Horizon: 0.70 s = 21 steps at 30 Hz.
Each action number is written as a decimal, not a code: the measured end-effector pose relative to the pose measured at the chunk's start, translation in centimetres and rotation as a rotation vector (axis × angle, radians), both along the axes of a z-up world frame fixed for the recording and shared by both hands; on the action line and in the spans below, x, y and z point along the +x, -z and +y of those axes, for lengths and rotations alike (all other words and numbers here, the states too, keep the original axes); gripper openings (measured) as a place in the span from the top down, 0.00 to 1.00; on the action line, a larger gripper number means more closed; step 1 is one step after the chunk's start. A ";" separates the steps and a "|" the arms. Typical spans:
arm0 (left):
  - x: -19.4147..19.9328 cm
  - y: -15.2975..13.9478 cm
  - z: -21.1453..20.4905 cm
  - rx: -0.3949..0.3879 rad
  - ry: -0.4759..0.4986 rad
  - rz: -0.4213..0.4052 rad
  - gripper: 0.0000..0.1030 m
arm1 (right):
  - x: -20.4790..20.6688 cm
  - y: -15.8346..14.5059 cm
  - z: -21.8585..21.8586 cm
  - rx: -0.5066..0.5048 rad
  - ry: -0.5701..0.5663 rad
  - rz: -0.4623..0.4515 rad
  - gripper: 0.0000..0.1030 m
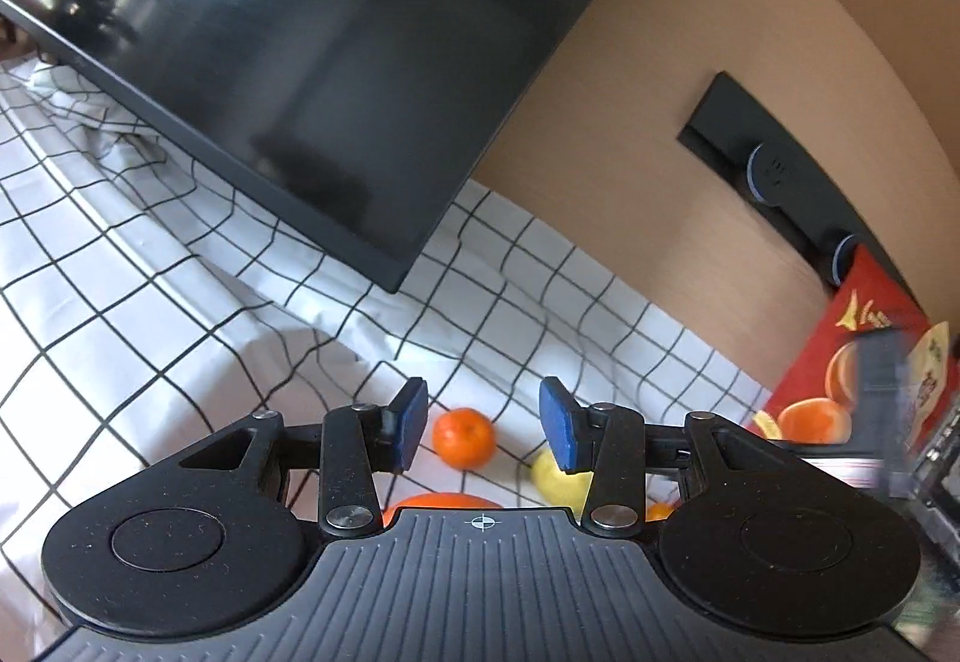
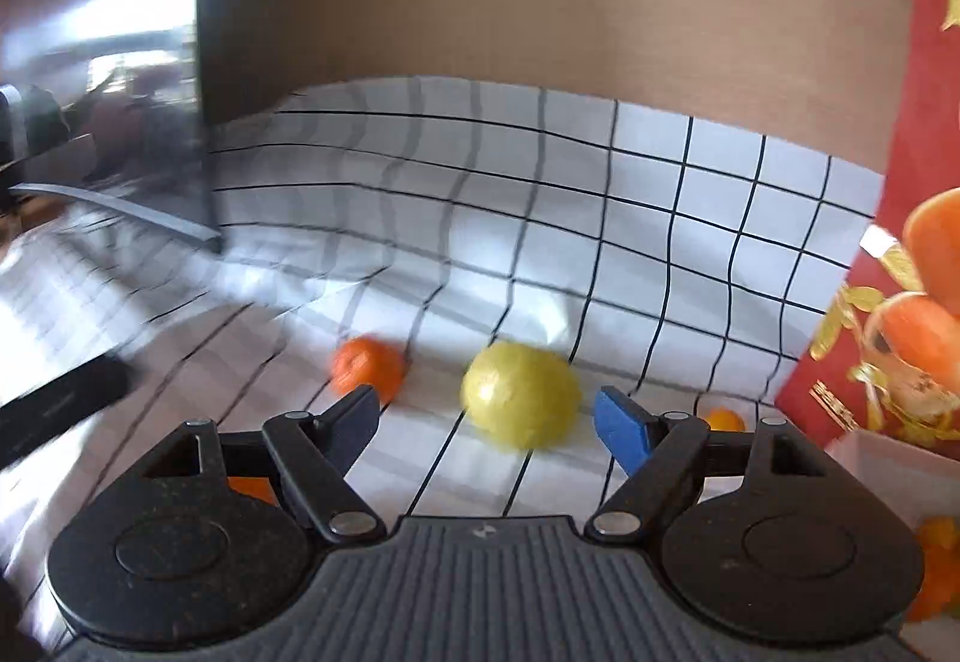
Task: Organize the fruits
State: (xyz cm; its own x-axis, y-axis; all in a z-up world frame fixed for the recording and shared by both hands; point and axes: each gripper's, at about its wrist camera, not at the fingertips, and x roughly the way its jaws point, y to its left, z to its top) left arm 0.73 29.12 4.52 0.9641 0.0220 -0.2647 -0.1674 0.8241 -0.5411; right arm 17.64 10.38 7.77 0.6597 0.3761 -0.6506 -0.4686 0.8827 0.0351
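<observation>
Your left gripper point(image 1: 483, 425) hangs released over the checked cloth point(image 1: 150, 302), a tangerine point(image 1: 464, 437) lying between its pads and a lemon point(image 1: 561, 482) at 4 o'clock from it. Your right gripper point(image 2: 489, 422) is spread wide too, the lemon point(image 2: 521, 395) between its fingers, untouched; the tangerine point(image 2: 367, 365) sits at 9 o'clock, a red box point(image 2: 900, 242) at 3 o'clock.

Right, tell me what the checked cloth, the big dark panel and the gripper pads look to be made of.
Checked cloth: thin woven fabric, matte; it creases and folds softly. Dark panel: a screen, likely glass or glossy plastic; it mirrors window light. Left gripper pads: blue, dull, probably rubber or foam. Right gripper pads look the same, though blurred.
</observation>
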 end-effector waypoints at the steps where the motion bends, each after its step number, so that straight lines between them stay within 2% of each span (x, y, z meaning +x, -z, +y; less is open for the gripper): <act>1: -0.2 -0.1 0.1 -0.004 -0.001 -0.006 0.56 | 1.0 0.8 0.8 -0.016 0.016 0.004 0.23; 5: -0.5 -0.1 0.4 -0.029 0.000 -0.001 0.56 | 3.9 3.8 3.0 -0.129 0.048 -0.003 0.23; 10: -0.3 0.1 0.2 -0.028 0.014 0.017 0.56 | 5.8 5.5 3.6 -0.156 0.050 0.019 0.23; 13: 0.1 0.4 0.0 -0.024 0.023 0.041 0.56 | 5.8 5.8 3.7 -0.159 0.031 0.033 0.36; 17: 0.7 1.1 0.0 -0.022 0.022 0.089 0.56 | 4.4 5.1 2.9 -0.171 0.000 0.066 0.36; 21: 1.2 1.4 -0.5 0.012 0.029 0.118 0.56 | 0.0 3.5 0.4 -0.133 -0.069 0.099 0.36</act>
